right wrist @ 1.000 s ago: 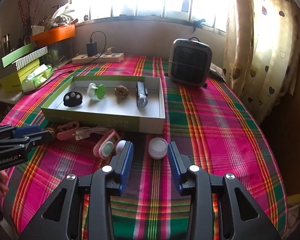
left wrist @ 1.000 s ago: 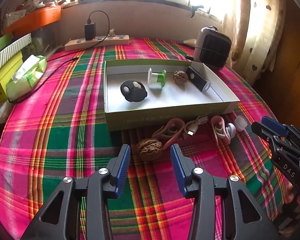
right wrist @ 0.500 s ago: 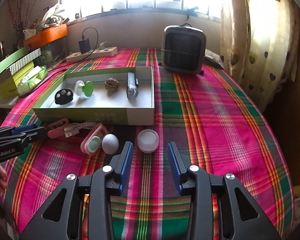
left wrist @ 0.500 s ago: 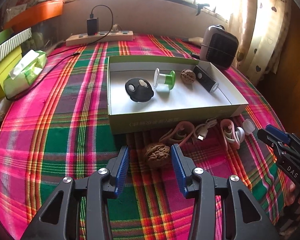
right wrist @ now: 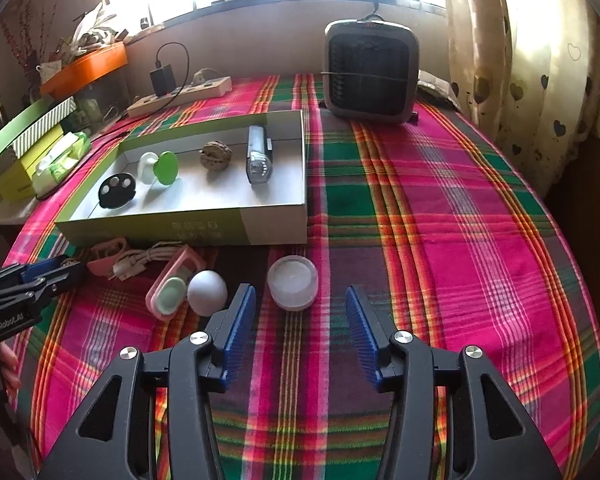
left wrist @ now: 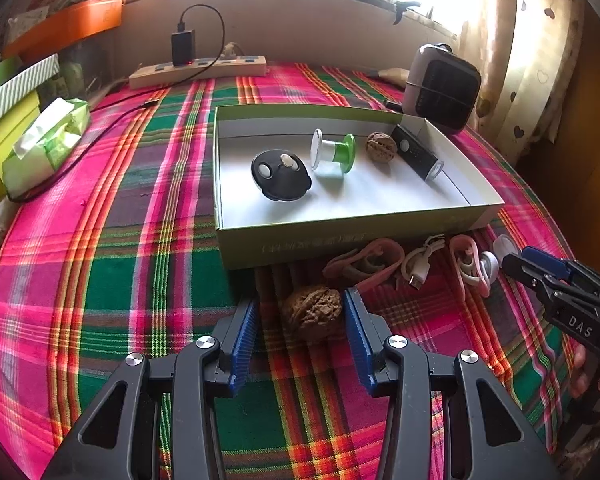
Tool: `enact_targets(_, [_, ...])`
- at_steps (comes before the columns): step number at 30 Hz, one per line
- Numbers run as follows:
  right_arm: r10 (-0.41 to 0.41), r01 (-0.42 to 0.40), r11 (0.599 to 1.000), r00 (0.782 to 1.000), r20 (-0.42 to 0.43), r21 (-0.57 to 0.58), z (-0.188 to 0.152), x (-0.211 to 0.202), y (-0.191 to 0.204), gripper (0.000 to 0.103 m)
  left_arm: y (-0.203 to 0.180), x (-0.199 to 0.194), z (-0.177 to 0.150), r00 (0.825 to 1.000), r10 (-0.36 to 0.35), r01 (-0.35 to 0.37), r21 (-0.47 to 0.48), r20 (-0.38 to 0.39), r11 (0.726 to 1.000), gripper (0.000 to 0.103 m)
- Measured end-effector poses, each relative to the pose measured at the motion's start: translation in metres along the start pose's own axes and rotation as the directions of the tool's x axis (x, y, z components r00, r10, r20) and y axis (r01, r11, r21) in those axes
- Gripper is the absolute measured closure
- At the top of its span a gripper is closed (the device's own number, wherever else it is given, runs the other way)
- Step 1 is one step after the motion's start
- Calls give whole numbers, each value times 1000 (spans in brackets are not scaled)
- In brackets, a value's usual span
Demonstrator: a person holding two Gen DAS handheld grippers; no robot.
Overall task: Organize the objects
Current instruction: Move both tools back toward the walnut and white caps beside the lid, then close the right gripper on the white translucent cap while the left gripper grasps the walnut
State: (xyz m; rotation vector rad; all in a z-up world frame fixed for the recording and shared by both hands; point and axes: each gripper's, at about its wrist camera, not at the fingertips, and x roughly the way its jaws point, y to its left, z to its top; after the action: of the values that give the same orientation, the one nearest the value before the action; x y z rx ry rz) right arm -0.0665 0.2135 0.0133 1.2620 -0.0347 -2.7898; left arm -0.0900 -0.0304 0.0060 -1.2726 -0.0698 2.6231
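On the plaid tablecloth [left wrist: 112,280], just in front of the green box [left wrist: 340,236], we have our left gripper [left wrist: 300,322] spread open around a loose walnut [left wrist: 311,311]. The nut sits between the 2 blue pads, nearer the right one, and we cannot tell whether that pad already touches it. Our right gripper [right wrist: 300,312] is open as well, its tips flanking the near edge of a small white tub [right wrist: 293,282] without pinching it.

Inside the box we count 4 things already laid in a row: a black disc [left wrist: 281,174], a green-and-white spool [left wrist: 334,154], a second walnut [left wrist: 381,147] and a black bar-shaped gadget [left wrist: 418,158]. Outside it, along the front wall, lie a pink clip [left wrist: 364,264], a coiled white cable [left wrist: 420,262], a pink case [right wrist: 173,282] and a white ball [right wrist: 207,293].

We judge the step in hand to be 2 pickups at once, walnut on the left and tub on the right, with roughly half the items left to box. Next we would push each gripper slightly forward so the pads reach past the widest part, then squeeze. The walnut is round and ridged, so we expect it to roll or pop out unless the pads meet it squarely; the tub looks smooth-sided and should be held low on its wall. Both lifts must clear the box's front wall before release.
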Motion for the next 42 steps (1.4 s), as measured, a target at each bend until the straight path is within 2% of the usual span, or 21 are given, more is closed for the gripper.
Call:
enact_targets(3, [-21, 21, 1000, 1000, -8, -13, 4, 4, 1, 55, 0, 1, 1, 1000, 1, -1, 3, -1, 1000, 62])
enact_targets(11, [-9, 7, 999, 999, -45, -31, 7, 14, 3, 55, -1, 5, 4, 1000, 19, -19, 17, 0, 1000, 62])
enact_targets(21, [-6, 4, 999, 999, -46, -37, 7, 15, 2, 55, 1, 5, 3, 1000, 12, -12, 3, 3, 1000, 62])
enact_targets(23, [-4, 3, 999, 999, -45, -35, 7, 15, 2, 56, 1, 5, 3, 1000, 14, -14, 0, 4, 1000, 62])
enact_targets(25, [-1, 0, 999, 999, -42, -36, 8, 14, 2, 66, 1, 5, 3, 1000, 15, -15, 0, 4, 1000, 62])
enact_targets(26, [1, -3, 999, 999, -42, -39, 7, 14, 2, 67, 1, 5, 3, 1000, 16, -16, -1, 4, 1000, 63])
enact_targets(28, [7, -9, 999, 999, -42, -47, 7, 13, 4, 72, 2, 5, 3, 1000, 21, -21, -5, 2, 1000, 66])
enact_targets(29, [9, -11, 999, 999, -41, -50, 7, 13, 4, 73, 2, 5, 3, 1000, 20, -20, -5, 2, 1000, 71])
enact_targets(30, [10, -12, 999, 999, -41, -52, 7, 13, 5, 74, 2, 5, 3, 1000, 22, -22, -6, 2, 1000, 74])
enact_targets(42, [14, -16, 999, 999, -33, -49, 7, 11, 5, 74, 2, 5, 3, 1000, 24, -24, -5, 5, 1000, 74])
